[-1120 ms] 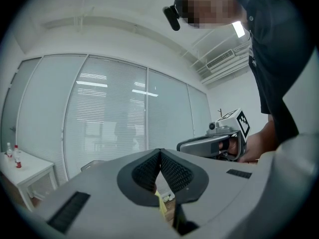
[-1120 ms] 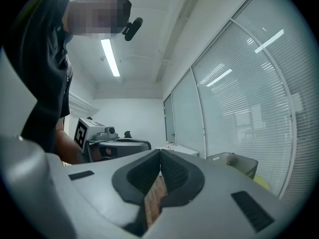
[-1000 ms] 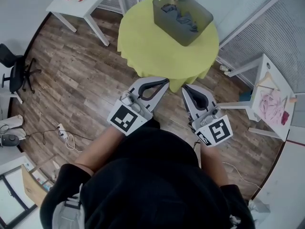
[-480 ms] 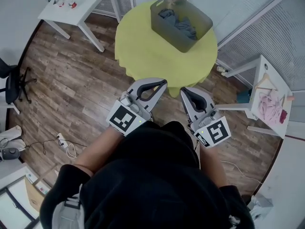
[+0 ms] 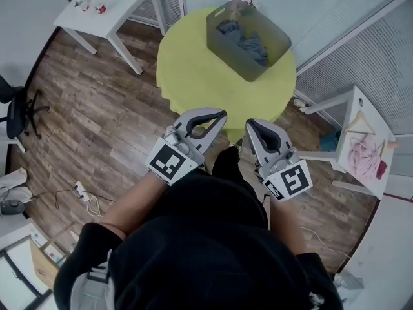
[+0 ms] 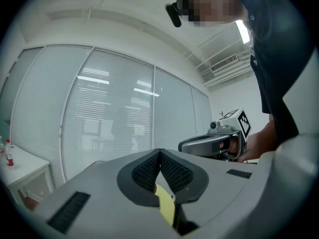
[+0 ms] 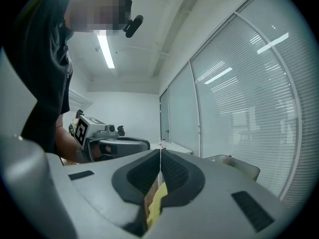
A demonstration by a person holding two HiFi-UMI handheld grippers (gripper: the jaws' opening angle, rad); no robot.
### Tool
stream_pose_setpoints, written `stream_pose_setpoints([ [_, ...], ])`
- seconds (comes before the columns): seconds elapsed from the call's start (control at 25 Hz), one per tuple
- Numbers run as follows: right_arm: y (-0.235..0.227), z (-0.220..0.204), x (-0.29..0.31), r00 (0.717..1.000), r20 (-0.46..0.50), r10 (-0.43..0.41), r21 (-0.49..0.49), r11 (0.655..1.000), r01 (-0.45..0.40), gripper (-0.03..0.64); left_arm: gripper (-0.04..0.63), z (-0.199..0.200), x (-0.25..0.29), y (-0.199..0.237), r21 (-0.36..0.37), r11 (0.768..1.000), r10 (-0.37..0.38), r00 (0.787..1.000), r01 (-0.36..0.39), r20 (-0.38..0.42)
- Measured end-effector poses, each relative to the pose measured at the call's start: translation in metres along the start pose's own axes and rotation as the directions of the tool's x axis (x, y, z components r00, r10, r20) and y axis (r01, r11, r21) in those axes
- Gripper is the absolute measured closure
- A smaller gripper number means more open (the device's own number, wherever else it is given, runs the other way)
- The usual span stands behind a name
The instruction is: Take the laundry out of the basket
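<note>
A grey plastic basket (image 5: pixel 248 39) stands on the far side of a round table with a yellow-green cloth (image 5: pixel 206 76). Blue-grey laundry (image 5: pixel 246 36) lies crumpled inside it. My left gripper (image 5: pixel 222 113) and right gripper (image 5: pixel 250 123) are held side by side just short of the table's near edge, well away from the basket. Both point level toward the table. In the left gripper view my left gripper (image 6: pixel 159 153) has its pads touching with nothing between them. In the right gripper view my right gripper (image 7: pixel 160 153) is the same, and the basket's rim (image 7: pixel 239 166) shows beyond it.
A white table (image 5: pixel 113 5) with small bottles stands at the back left. At the right, a white side table (image 5: pixel 361 118) carries pink cloth (image 5: pixel 364 155) and a hanger. An office chair (image 5: pixel 16 108) and floor cables (image 5: pixel 84 191) are at the left. Glass walls with blinds stand behind the round table.
The person has stepped closer to the round table, and both grippers have moved forward with them toward its near edge. Both stay shut and empty.
</note>
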State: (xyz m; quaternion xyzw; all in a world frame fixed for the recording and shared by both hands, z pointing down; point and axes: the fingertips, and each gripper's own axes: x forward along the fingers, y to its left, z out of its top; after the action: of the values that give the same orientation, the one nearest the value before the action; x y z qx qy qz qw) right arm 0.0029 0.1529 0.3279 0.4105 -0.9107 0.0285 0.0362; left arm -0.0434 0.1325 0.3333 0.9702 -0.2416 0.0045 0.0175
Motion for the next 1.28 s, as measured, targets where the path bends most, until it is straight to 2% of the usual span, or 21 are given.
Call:
stream_pose_setpoints([
  [0.64, -0.108, 0.003, 0.031, 0.997, 0.006, 0.080, 0.011, 0.997, -0.080, 0.592, 0.589, 0.005, 0.091, 0.050, 0.022, 0.997, 0.076, 0.997, -0.075, -0.025],
  [0.92, -0.161, 0.003, 0.041, 0.994, 0.010, 0.109, 0.026, 0.994, -0.110, 0.592, 0.588, 0.004, 0.140, 0.068, 0.001, 0.996, 0.085, 0.996, -0.085, -0.037],
  [1.28, -0.221, 0.000, 0.048, 0.990, -0.003, 0.140, 0.034, 0.990, -0.140, 0.592, 0.589, 0.010, 0.190, 0.088, 0.011, 0.988, 0.154, 0.987, -0.154, -0.042],
])
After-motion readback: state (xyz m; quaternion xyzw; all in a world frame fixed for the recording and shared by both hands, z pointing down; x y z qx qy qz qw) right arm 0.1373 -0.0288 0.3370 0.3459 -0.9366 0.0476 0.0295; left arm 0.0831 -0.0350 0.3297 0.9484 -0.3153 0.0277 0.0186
